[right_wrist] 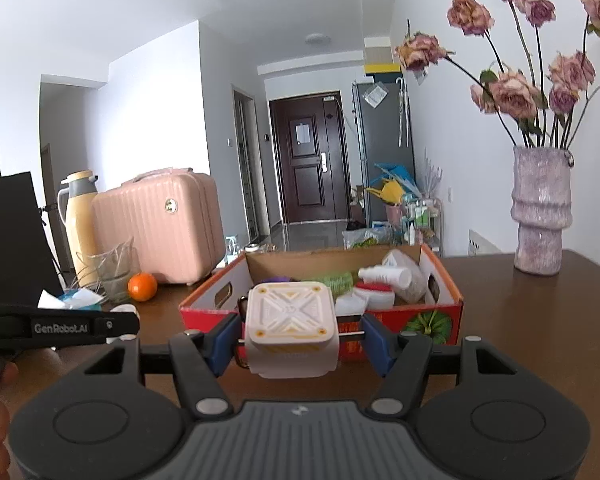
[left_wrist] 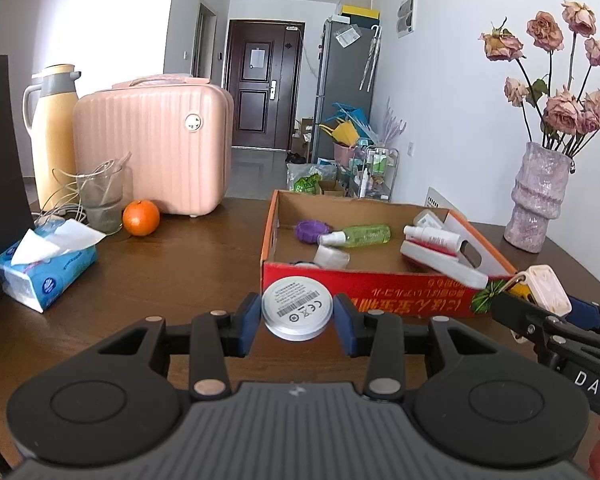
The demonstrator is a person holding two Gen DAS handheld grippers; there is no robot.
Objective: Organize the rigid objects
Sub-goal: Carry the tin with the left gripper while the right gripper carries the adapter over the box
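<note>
**Both claws loaded in front of the box**

The left gripper [left_wrist: 297, 314] is clamped on a round white puck [left_wrist: 297, 307], its blue pads pressing the puck's two sides; the labelled face points up toward the camera. The puck hangs above the table [left_wrist: 172, 280], just in front of the box's [left_wrist: 364, 292] red front wall.

The right gripper [right_wrist: 296, 334] holds a square cream case [right_wrist: 290, 330] with rounded corners, yellow trim and a raised X pattern on its face. One pad touches the case's left side; on the right a thin metal bar spans the gap between case and pad. In the left wrist view the case [left_wrist: 548, 290] shows at the box's front right corner, above the table.

The box, open-topped cardboard, sits on the tabletop toward its far edge. Inside lie a green spray bottle [left_wrist: 360, 235], a purple ball [left_wrist: 310, 230], a white jar [left_wrist: 331, 257] near the front wall, and a white bottle [left_wrist: 432, 236] on white packages at the right side.

Toward the far left corner stand a pink case [left_wrist: 152, 148], a thermos [left_wrist: 54, 128], a glass [left_wrist: 100, 196] and an orange [left_wrist: 141, 217]. A tissue pack [left_wrist: 46, 268] lies near the left edge. A vase [left_wrist: 538, 196] of dried roses stands at the far right edge.
</note>
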